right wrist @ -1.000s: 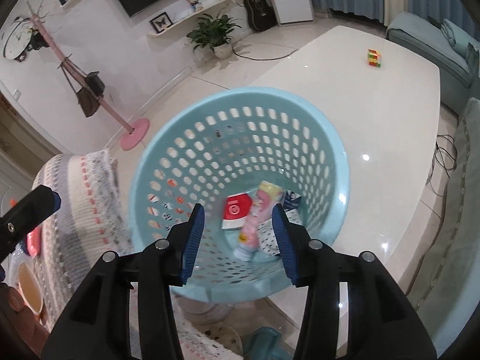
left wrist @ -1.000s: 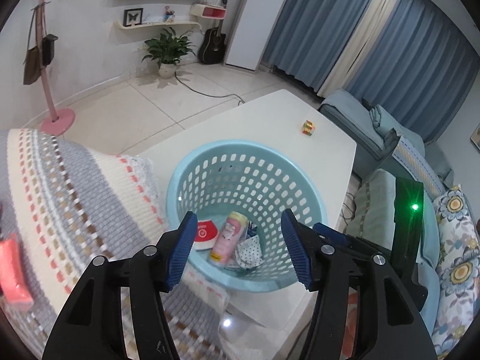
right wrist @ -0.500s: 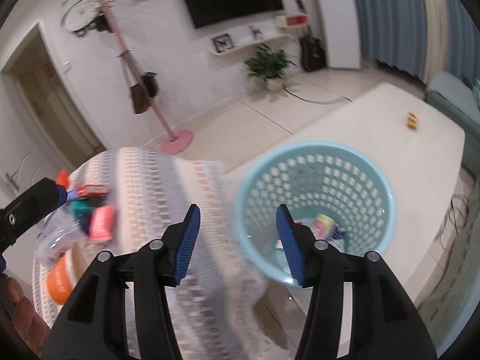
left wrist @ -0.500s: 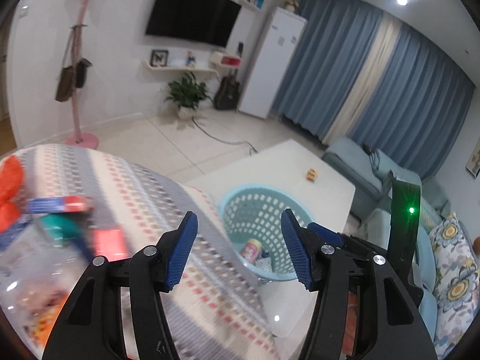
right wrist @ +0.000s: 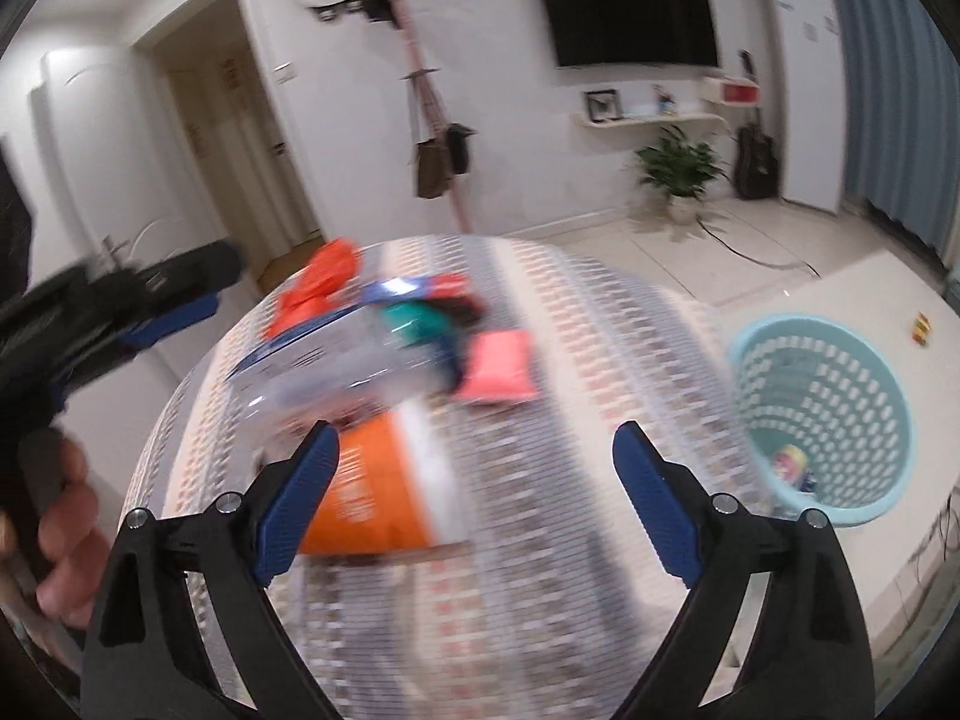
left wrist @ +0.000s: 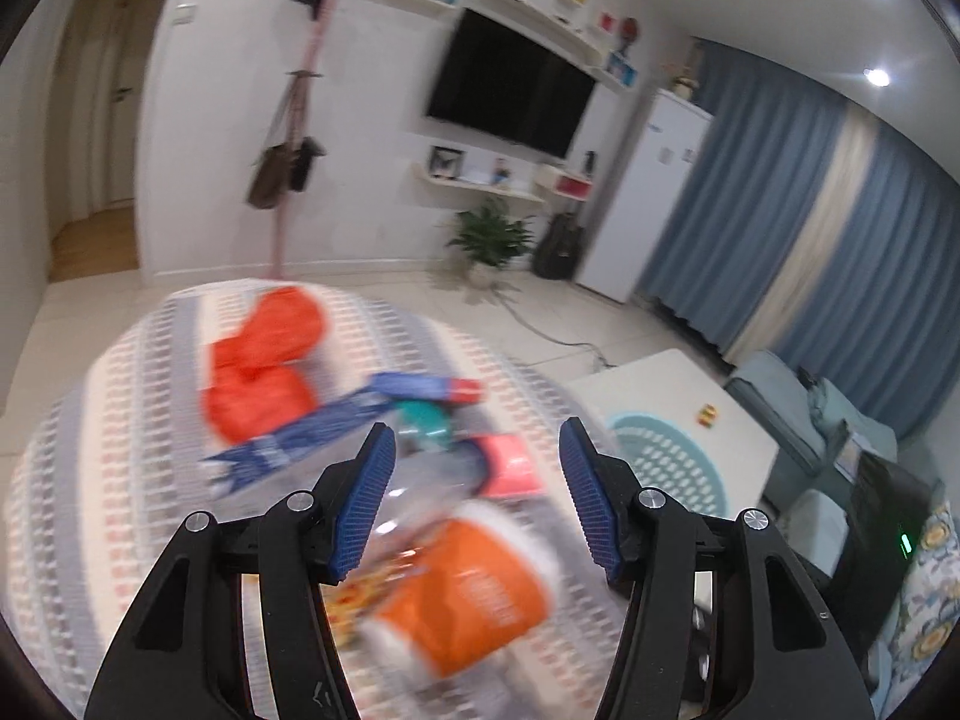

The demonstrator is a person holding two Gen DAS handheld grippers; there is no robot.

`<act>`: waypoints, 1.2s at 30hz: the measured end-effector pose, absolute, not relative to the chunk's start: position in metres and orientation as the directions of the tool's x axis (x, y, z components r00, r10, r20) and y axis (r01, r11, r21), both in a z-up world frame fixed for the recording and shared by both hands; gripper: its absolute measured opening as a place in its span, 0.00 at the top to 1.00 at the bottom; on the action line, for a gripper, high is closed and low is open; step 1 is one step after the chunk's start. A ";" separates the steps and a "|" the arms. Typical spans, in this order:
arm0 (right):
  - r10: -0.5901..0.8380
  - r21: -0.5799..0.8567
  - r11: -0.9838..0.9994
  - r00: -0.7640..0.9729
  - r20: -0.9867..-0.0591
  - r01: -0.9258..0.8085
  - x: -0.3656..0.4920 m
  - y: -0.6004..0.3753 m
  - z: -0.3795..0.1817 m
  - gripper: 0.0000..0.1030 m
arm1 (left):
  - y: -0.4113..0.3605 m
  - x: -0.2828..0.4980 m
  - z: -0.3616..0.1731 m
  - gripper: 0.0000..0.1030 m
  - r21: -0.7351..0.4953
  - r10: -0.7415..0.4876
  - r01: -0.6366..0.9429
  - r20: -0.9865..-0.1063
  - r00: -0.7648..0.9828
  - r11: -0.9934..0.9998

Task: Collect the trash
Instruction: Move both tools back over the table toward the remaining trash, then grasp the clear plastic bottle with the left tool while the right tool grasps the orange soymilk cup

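Both grippers have swung away from the blue basket [right wrist: 822, 414] to the trash pile [left wrist: 372, 444] on the striped blanket [right wrist: 540, 540]. I see my left gripper [left wrist: 474, 504] half spread, closing slowly, holding nothing. My right gripper [right wrist: 474, 498] is opening wide, empty too

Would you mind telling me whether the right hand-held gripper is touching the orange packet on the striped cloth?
Cannot tell. In the right wrist view the right hand-held gripper, jaws opening, overlaps the orange packet, but blur hides any contact or gap.
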State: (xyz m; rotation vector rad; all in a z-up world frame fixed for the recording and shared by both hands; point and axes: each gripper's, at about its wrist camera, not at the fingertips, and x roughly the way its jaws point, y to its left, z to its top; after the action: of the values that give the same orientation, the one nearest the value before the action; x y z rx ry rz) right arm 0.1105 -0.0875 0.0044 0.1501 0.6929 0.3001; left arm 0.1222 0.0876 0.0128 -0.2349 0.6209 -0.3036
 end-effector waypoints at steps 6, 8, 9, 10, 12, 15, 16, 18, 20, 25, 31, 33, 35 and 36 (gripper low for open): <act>0.301 0.138 0.951 0.719 -0.627 -0.278 0.090 -0.021 -0.012 0.14 | 0.124 0.133 -0.006 0.50 -0.284 -0.328 0.189 -0.602 0.728 0.940; 0.289 0.114 0.952 0.706 -0.646 -0.285 0.089 -0.006 -0.020 0.14 | 0.127 0.138 -0.009 0.53 -0.287 -0.348 0.211 -0.610 0.712 0.935; 0.272 0.094 0.955 0.707 -0.653 -0.281 0.089 0.000 -0.024 0.14 | 0.129 0.139 -0.012 0.54 -0.294 -0.360 0.220 -0.614 0.702 0.930; 0.250 0.066 0.959 0.709 -0.660 -0.276 0.088 0.006 -0.027 0.14 | 0.130 0.141 -0.014 0.55 -0.296 -0.368 0.228 -0.619 0.694 0.928; 0.207 0.023 0.966 0.716 -0.667 -0.258 0.088 0.013 -0.033 0.14 | 0.127 0.142 -0.021 0.55 -0.289 -0.371 0.238 -0.632 0.680 0.927; 0.163 -0.005 0.975 0.730 -0.664 -0.223 0.088 0.005 -0.034 0.16 | 0.121 0.150 -0.029 0.55 -0.261 -0.362 0.251 -0.657 0.661 0.932; 0.153 -0.009 0.977 0.733 -0.663 -0.212 0.088 -0.001 -0.034 0.18 | 0.121 0.152 -0.033 0.55 -0.254 -0.358 0.252 -0.665 0.656 0.934; 0.134 -0.007 0.982 0.728 -0.672 -0.186 0.090 -0.017 -0.036 0.22 | 0.118 0.160 -0.038 0.55 -0.236 -0.346 0.254 -0.685 0.641 0.938; 0.130 0.013 0.986 0.716 -0.686 -0.167 0.095 -0.033 -0.038 0.23 | 0.112 0.166 -0.042 0.55 -0.204 -0.329 0.265 -0.704 0.629 0.943; 0.111 0.051 0.993 0.698 -0.707 -0.107 0.102 -0.070 -0.043 0.27 | 0.097 0.171 -0.055 0.51 -0.133 -0.291 0.293 -0.742 0.603 0.947; 0.228 0.119 0.972 0.696 -0.680 -0.202 0.092 -0.063 -0.034 0.27 | 0.086 0.174 -0.064 0.39 -0.093 -0.286 0.351 -0.785 0.550 0.932; 0.246 0.119 0.967 0.694 -0.677 -0.227 0.089 -0.055 -0.033 0.27 | 0.081 0.175 -0.068 0.38 -0.076 -0.279 0.376 -0.804 0.524 0.924; 0.263 0.119 0.961 0.689 -0.675 -0.250 0.087 -0.048 -0.032 0.27 | 0.076 0.175 -0.072 0.38 -0.073 -0.285 0.400 -0.817 0.502 0.914; 0.263 0.116 0.961 0.690 -0.674 -0.252 0.086 -0.047 -0.032 0.27 | 0.073 0.176 -0.073 0.39 -0.070 -0.281 0.401 -0.822 0.496 0.913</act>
State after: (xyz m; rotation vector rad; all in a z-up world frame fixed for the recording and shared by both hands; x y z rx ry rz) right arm 0.0860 -0.0471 -0.0323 0.0148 0.7558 0.2880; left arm 0.1758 0.0733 -0.0734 0.1364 0.9678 -0.4144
